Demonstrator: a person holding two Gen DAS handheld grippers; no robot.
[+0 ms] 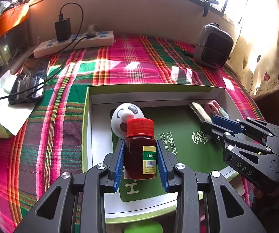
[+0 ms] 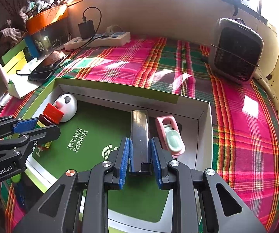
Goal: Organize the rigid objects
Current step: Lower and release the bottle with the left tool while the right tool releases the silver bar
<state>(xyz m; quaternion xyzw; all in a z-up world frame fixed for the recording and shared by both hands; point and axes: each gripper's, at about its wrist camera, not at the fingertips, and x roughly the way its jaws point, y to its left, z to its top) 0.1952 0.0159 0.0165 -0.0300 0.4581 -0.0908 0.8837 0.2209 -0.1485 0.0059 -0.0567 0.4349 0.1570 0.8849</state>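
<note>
My left gripper [image 1: 140,155] is shut on a brown pill bottle [image 1: 139,151] with a red cap, held over the open green-lined box [image 1: 90,128]; the bottle shows in the right wrist view [image 2: 50,116] too. A white panda-face toy [image 1: 120,118] lies in the box behind it. My right gripper [image 2: 140,155] is shut on a dark shiny bar [image 2: 139,134], low inside the box's right side. A pink and mint clip [image 2: 170,136] lies just right of the bar. The right gripper also shows in the left wrist view [image 1: 217,124].
The box sits on a pink and green plaid cloth [image 1: 131,64]. A phone [image 1: 30,79] on a cable and paper lie left. A power strip [image 1: 75,42] with a charger stands at the back, a small grey heater [image 2: 236,50] at the back right.
</note>
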